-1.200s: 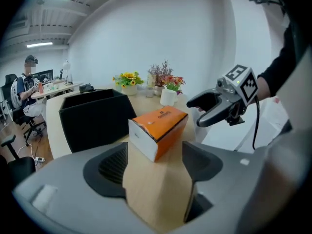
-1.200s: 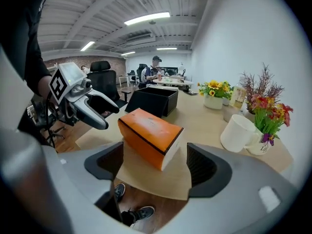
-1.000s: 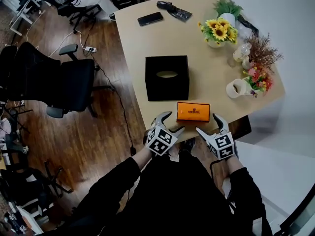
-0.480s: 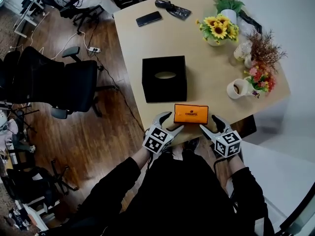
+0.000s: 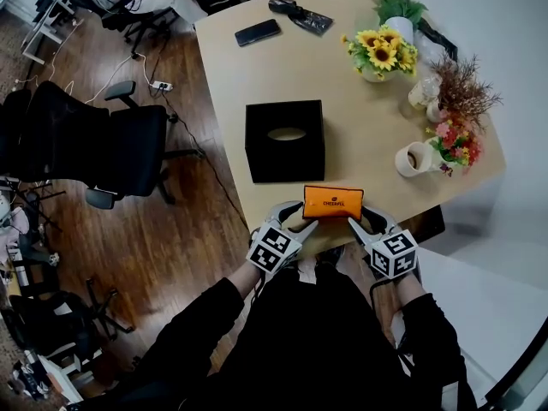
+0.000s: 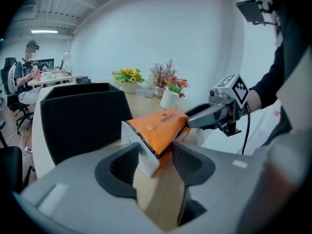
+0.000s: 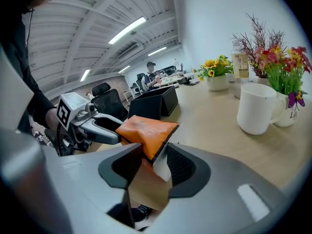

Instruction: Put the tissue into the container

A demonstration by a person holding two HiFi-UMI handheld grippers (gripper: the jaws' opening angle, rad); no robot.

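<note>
An orange tissue pack (image 5: 332, 202) lies at the table's near edge, just in front of the black box container (image 5: 284, 140) with an oval slot in its top. My left gripper (image 5: 301, 216) is at the pack's left end and my right gripper (image 5: 363, 219) at its right end. Both sets of jaws are closing. In the left gripper view the tissue pack (image 6: 158, 129) has its white end wedged between the pads. In the right gripper view a corner of the tissue pack (image 7: 146, 130) sits between the pads and touches both.
At the table's right side stand a white mug (image 5: 412, 157), a sunflower pot (image 5: 379, 56) and other flower vases (image 5: 454, 135). A phone (image 5: 258, 32) and a dark pouch (image 5: 300, 15) lie at the far end. Black office chairs (image 5: 94, 139) stand left of the table.
Both grippers have moved in from the table edge onto the two ends of the tissue pack, and their jaws have narrowed around it.
</note>
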